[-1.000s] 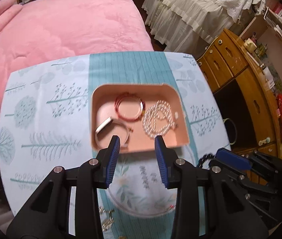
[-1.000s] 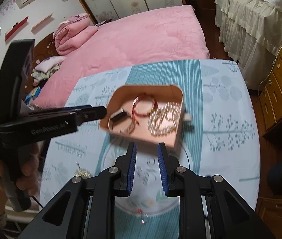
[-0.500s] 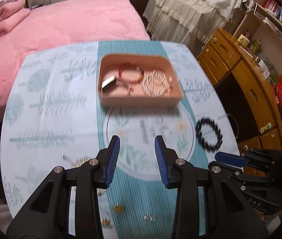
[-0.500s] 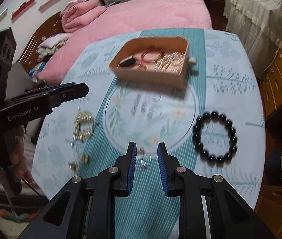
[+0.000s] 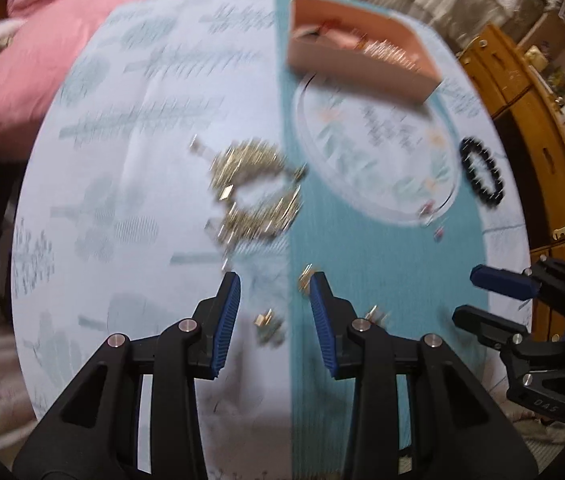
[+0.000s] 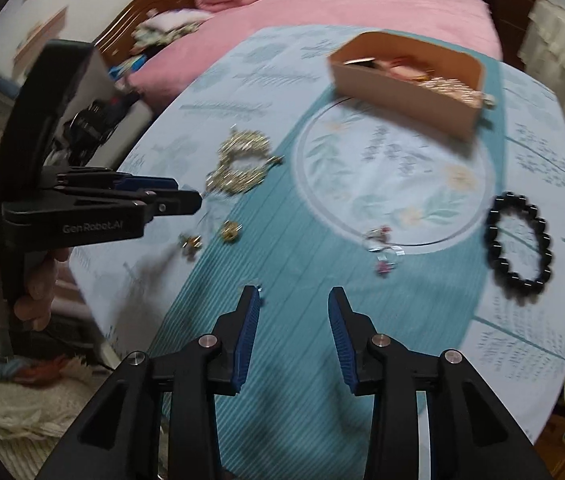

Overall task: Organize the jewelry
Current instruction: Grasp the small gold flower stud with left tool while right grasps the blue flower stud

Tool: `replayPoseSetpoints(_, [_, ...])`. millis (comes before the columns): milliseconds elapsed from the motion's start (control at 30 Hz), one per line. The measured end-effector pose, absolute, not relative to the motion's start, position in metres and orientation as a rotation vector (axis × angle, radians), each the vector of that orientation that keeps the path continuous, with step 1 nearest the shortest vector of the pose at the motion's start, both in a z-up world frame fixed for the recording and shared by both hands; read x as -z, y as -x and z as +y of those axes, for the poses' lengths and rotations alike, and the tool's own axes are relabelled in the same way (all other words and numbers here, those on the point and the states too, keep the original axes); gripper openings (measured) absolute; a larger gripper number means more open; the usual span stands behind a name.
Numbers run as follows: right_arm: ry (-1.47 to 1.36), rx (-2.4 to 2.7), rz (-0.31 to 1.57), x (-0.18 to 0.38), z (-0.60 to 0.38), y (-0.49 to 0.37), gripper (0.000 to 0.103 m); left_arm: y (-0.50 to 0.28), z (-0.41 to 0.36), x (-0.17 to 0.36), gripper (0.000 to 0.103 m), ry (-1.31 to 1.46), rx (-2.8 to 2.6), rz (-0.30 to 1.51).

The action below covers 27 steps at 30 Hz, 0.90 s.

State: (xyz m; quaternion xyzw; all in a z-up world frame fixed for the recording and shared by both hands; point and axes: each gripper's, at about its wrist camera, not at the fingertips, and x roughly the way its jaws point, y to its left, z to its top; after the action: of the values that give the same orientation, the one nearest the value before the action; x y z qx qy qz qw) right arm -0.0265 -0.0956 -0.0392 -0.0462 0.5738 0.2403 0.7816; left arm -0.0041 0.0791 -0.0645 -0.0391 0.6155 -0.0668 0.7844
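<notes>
So far the pink box [image 6: 406, 80] holds some pieces, while a gold chain [image 6: 242, 162], earrings [image 6: 231, 231] and black bracelet [image 6: 520, 242] wait on the worktop [image 6: 322, 320], both tools, left [image 5: 275, 292] and right [image 6: 293, 312], parted and empty.

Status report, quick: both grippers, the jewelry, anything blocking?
Left gripper open, empty; right gripper open, empty. Gold necklace, black bead bracelet, small pieces loose on the table; pink tray partly filled. Nothing blocking.

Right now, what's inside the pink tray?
Inside the pink tray: a pale bead strand at its right end, something reddish mid-tray, and a dark piece at left. Motion blur and the near wall hide the tray floor, so anything lying lower can't be seen.
</notes>
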Motion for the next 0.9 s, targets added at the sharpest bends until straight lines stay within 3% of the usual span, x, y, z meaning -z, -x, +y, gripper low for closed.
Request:
replayPoseSetpoints(300, [0.220, -0.630, 1.288, 0.075, -0.051, 0.037, 0.036, 0.034, 0.104, 0.094, 0.033, 0.217, 0.138, 1.421])
replayPoseSetpoints(600, [0.280, -0.656, 1.291, 0.098, -0.030, 0.032, 0.035, 0.033, 0.100, 0.101, 0.033, 0.258, 0.136, 1.402])
replayPoseSetpoints(733, [0.329, -0.663, 1.265, 0.101, -0.021, 0.034, 0.019, 0.028, 0.093, 0.102, 0.033, 0.227, 0.136, 1.385])
replayPoseSetpoints(900, [0.312, -0.655, 1.269, 0.102, -0.023, 0.031, 0.014, 0.025, 0.084, 0.102, 0.033, 0.171, 0.145, 1.372])
